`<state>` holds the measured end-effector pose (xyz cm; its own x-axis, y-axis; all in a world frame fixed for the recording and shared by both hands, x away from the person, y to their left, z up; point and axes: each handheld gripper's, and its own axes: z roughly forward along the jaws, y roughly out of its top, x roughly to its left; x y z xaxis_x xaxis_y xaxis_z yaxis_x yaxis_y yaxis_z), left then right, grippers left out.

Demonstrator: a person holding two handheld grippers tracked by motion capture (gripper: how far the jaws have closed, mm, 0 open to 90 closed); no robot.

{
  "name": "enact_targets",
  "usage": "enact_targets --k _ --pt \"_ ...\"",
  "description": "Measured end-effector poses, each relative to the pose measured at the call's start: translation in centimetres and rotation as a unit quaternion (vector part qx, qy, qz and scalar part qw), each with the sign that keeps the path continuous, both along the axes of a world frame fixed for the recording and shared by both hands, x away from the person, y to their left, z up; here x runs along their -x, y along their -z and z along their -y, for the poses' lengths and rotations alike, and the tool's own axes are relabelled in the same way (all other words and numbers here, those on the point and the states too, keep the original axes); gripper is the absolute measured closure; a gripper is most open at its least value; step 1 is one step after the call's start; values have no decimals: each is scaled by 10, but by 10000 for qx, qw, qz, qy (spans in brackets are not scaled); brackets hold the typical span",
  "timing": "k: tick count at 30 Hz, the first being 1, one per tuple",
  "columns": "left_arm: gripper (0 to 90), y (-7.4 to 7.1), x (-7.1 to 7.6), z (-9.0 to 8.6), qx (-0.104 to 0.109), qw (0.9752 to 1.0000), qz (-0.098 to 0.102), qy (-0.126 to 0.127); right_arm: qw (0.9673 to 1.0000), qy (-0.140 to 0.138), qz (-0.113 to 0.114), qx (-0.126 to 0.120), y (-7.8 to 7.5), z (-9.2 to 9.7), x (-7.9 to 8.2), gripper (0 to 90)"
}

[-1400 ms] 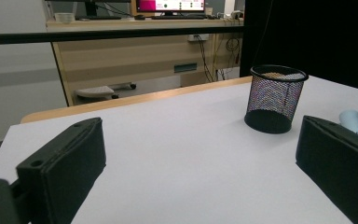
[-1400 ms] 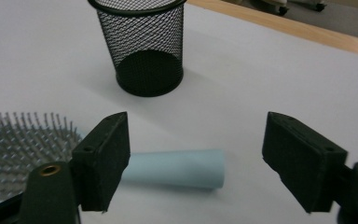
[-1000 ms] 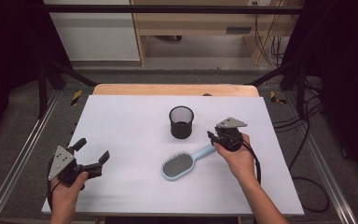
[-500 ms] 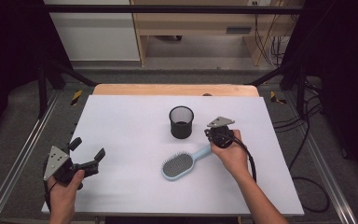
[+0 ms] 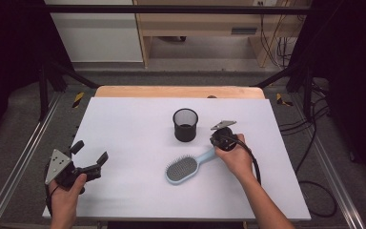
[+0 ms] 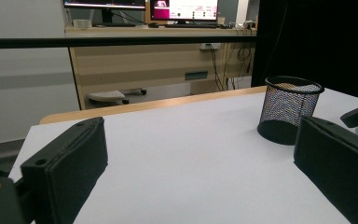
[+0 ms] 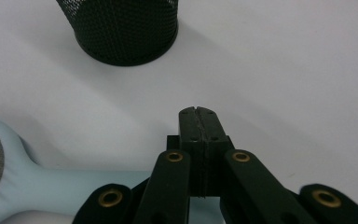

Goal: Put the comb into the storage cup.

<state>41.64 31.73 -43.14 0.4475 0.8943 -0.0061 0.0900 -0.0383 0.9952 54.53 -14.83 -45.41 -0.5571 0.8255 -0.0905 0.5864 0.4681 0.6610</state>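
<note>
On a white counter (image 5: 124, 129) in a lab bay, a person works two hand-held grippers around a pale blue hairbrush (image 5: 187, 167) and a black mesh pen cup (image 5: 185, 124). The right gripper (image 5: 218, 144) is tipped down at the free end of the brush's handle, its fingers (image 7: 199, 122) clenched flat against each other after just closing; in the right gripper view they show pad to pad with nothing between them, and the handle (image 7: 79, 184) runs across beneath and behind the fingertips, off to the left, rather than inside the grip. The brush lies bristles up at mid-counter, its long axis slanting from the oval head, nearer the person, up and right to the handle end under the right hand (image 5: 236, 160). That hand is plainly the nearer one. A fresh grasp would, on this showing, call for the fingers to part and drop astride the handle, across its length. The mesh cup stands upright just beyond the handle end, close by but apart from the brush, and looks empty from above. The left gripper (image 5: 91, 155) hangs well apart over the counter's near left corner, its fingers (image 6: 67, 163) released wide, holding nothing, aimed across the counter toward the cup (image 6: 289, 109).
</note>
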Motion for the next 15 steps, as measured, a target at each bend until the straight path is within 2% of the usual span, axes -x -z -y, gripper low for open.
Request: enact_targets --k 1,2,3,4,10,13,15 --pt "26 0 0 0 0 10000 0 0 10000 0 0 0 0 0 0 900" --pt "27 0 0 0 -3 10000 -3 7 9999 -22 -137 70 3 0 -1 900" --pt "27 0 0 0 -3 10000 -3 7 9999 -22 -137 70 3 0 -1 900" --pt "26 0 0 0 -6 10000 -8 10 9996 -49 -254 90 5 0 -3 900" --pt "27 0 -1 0 -10 10000 -12 11 9987 -130 -483 33 6 2 -4 900" --pt "27 1 -1 1 -20 10000 -14 18 9976 -182 -652 153 7 3 -1 900" --pt "27 0 -1 1 -27 10000 -13 17 9973 -195 -672 238 6 4 2 900"
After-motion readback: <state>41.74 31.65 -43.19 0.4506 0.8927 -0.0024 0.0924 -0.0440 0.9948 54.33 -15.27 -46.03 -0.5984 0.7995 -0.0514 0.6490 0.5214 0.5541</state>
